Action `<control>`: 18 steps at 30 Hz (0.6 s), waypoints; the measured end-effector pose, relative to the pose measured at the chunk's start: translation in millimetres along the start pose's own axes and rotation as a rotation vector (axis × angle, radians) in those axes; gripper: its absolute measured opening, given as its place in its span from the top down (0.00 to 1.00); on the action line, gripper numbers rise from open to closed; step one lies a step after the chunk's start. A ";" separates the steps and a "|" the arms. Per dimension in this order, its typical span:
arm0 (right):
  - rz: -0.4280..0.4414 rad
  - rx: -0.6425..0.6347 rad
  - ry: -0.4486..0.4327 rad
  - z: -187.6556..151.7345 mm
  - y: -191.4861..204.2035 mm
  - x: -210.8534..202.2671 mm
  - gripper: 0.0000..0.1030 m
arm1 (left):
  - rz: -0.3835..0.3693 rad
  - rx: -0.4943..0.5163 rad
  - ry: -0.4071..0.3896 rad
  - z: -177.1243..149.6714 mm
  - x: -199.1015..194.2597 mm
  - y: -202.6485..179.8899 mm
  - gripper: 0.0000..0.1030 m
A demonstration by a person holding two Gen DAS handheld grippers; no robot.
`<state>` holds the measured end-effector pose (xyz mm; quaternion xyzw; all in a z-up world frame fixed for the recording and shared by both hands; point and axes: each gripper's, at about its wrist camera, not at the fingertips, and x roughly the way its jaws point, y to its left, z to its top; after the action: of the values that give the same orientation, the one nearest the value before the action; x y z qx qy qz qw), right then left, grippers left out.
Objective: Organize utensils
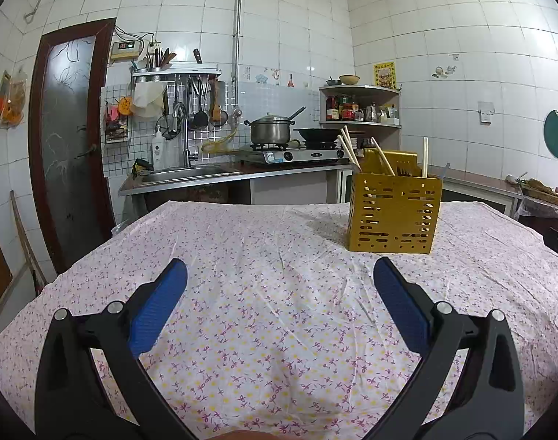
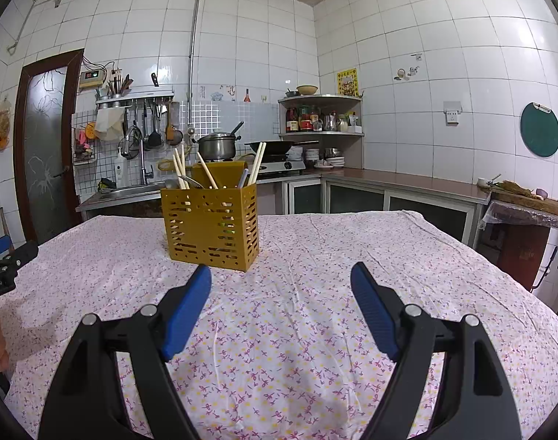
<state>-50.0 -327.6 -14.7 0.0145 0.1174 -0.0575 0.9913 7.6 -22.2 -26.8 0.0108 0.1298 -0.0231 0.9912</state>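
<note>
Jaws of both the left gripper point(image 1: 279, 275) and the right gripper point(image 2: 281, 278) are spread wide with nothing between them, held above the counter point(image 1: 279, 330) draped in a white flower-printed cloth. Ahead stands a mustard-yellow perforated plastic utensil caddy point(image 2: 211, 227), upright, well apart from both. Pale wooden chopsticks point(image 2: 257, 163) lean out of it (light, stiff, probably slippery); a grip near mid-shaft is judged safest. Metal cutlery handles inside are barely made out, and the caddy's inner dividers are hidden.
</note>
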 end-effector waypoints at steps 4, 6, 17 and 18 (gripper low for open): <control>0.000 0.000 0.001 0.0 -0.1 0.4 0.25 | 0.000 0.001 0.001 0.2 0.3 0.7 0.05; -0.001 -0.001 0.000 0.2 -0.2 0.5 0.25 | 0.000 0.000 0.002 0.2 0.5 0.9 0.05; 0.000 -0.001 0.000 0.3 -0.4 0.4 0.25 | 0.000 0.002 0.004 0.3 1.4 0.5 0.05; 0.000 -0.001 0.001 0.2 0.0 0.2 0.25 | 0.000 0.003 0.005 0.2 1.8 0.4 0.05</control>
<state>-49.7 -327.6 -14.6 0.0142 0.1177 -0.0575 0.9913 9.4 -21.8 -27.0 0.0122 0.1324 -0.0234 0.9909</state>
